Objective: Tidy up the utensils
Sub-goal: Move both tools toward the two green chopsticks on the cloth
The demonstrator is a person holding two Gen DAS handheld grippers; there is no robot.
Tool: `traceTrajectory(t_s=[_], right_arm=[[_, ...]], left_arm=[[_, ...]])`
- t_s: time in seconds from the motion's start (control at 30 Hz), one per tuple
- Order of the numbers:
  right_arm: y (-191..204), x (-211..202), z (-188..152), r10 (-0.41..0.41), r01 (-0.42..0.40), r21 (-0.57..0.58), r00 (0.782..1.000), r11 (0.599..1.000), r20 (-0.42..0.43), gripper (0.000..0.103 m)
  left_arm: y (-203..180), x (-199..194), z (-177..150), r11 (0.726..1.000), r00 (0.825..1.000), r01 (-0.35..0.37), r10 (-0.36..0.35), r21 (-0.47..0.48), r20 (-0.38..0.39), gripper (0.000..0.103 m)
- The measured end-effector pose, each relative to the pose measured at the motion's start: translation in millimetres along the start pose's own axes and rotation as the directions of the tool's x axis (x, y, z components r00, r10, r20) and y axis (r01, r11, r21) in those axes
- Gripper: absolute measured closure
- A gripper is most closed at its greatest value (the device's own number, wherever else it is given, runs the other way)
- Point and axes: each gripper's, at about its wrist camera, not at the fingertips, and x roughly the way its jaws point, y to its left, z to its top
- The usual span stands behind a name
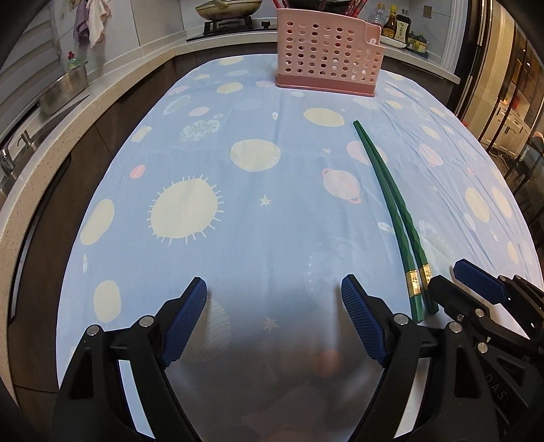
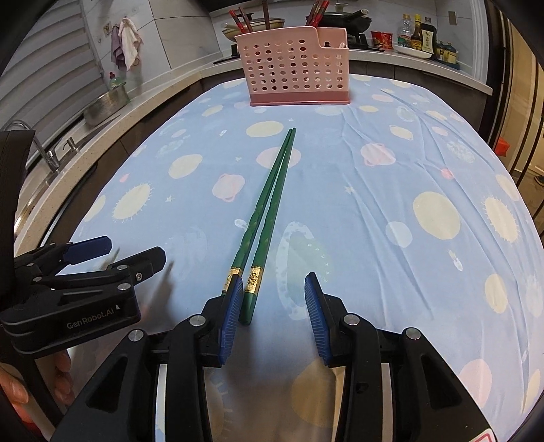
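Note:
A pair of green chopsticks (image 2: 272, 193) with gold bands lies side by side on the blue planet-print tablecloth (image 2: 374, 190), tips toward a pink perforated utensil holder (image 2: 295, 68) at the table's far end. My right gripper (image 2: 273, 278) stands open low over their thick ends. One end lies between the fingers close to the left pad (image 2: 231, 306); the other runs behind that pad. In the left wrist view my left gripper (image 1: 274, 282) is open wide over bare cloth, left of the chopsticks (image 1: 391, 200), with the right gripper (image 1: 448, 273) beside it. The holder (image 1: 326, 54) has red chopsticks in it.
A counter runs along the left and back with a faucet (image 2: 40, 149), a metal pot (image 2: 105, 102), a stove with pans (image 2: 343, 17) and sauce bottles (image 2: 418, 34). A person's hand (image 2: 13, 387) holds the left gripper (image 2: 135, 247) at lower left.

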Motion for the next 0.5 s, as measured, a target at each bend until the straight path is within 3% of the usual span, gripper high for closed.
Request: traceTrajectory(t_s=[0.5], right_arm=[[5.2, 6.5, -2.7, -0.038, 0.038, -0.039, 0.999, 0.998, 0.004, 0.066]], left_arm=[[4.2, 7.9, -3.7, 1.0, 1.0, 0.002, -0.003, -0.011, -0.018, 0.024]])
